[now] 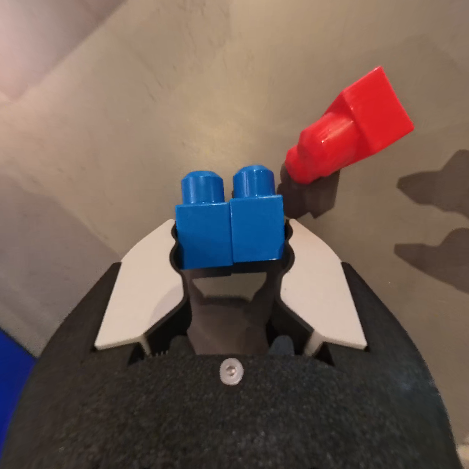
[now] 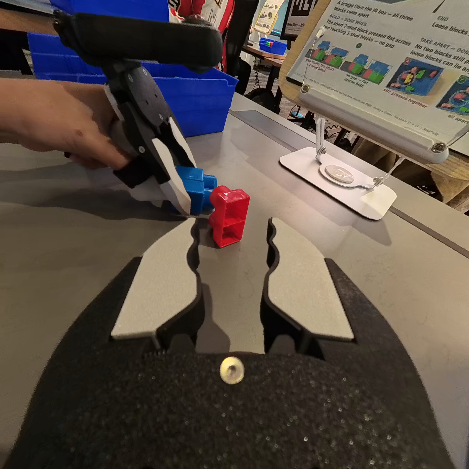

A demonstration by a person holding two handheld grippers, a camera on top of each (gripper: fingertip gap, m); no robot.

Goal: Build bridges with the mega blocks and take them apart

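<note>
Left wrist view
Left gripper point(image 1: 231, 236): clamped on two blue one-stud blocks, one pale finger against each outer side.
Blue one-stud blocks point(image 1: 229, 232): set side by side and touching, held between the fingertips, studs pointing away from the camera, past the tips.
Red two-stud block point(image 1: 352, 129): lying on its side on the table beyond the right fingertip, just beside the right-hand blue block, studs turned towards it.
Table point(image 1: 127, 127): grey-beige surface filling the view ahead of the fingers.

Right wrist view
Right gripper point(image 2: 231, 227): fingers apart, nothing between them, held low over the table.
Red two-stud block point(image 2: 229, 215): on the table just ahead of the fingertips, nearer the left one, hollow underside facing the camera.
Left gripper point(image 2: 182, 200): beyond the left fingertip, held by a person's hand point(image 2: 63, 124), tips down at the table with the blue one-stud blocks point(image 2: 196, 186) gripped; their studs meet the red block's studs or nearly so.
Blue bins point(image 2: 198, 99): far left of the fingers, at the table's back edge.
Instruction sheet on a white stand point(image 2: 340, 175): far right, beyond the right finger.
</note>
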